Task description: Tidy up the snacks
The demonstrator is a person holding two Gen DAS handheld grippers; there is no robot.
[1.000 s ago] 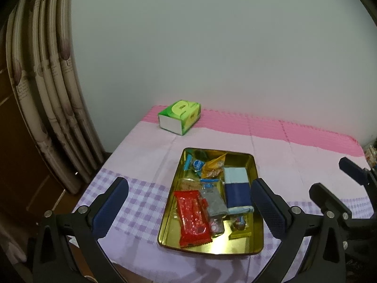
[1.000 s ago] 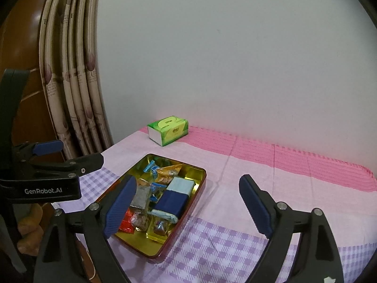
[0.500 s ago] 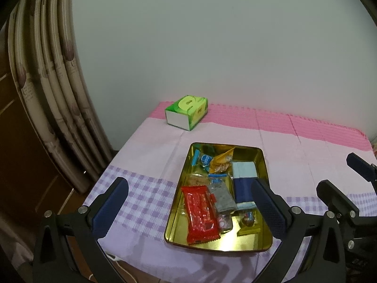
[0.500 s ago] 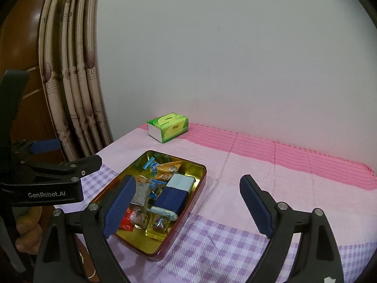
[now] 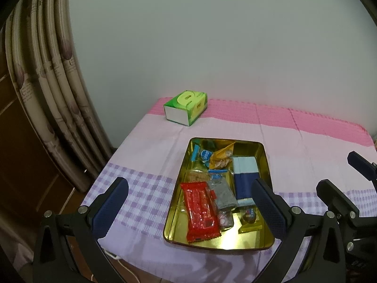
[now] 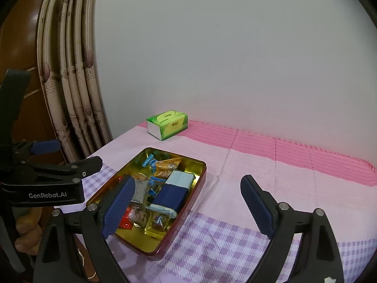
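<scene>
1. Gold tin tray [image 5: 265, 155], open, flat on the desk, ahead of and below both tongs.
2. Red wrapped bar [image 5: 200, 210], flat, at the tray's near left, nearest the left tongs [image 5: 188, 212].
3. Grey packet [image 5: 225, 194], just right of the red bar.
4. Navy and pale-blue pack [image 5: 245, 179], flat along the tray's right side.
5. Orange bag [image 5: 221, 158] and small blue sweets [image 5: 205, 154], far end.

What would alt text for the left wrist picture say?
A gold tin of wrapped snacks, a red packet nearest, sits on a pink and purple checked cloth between the open left gripper. A green tissue box stands behind.
</scene>
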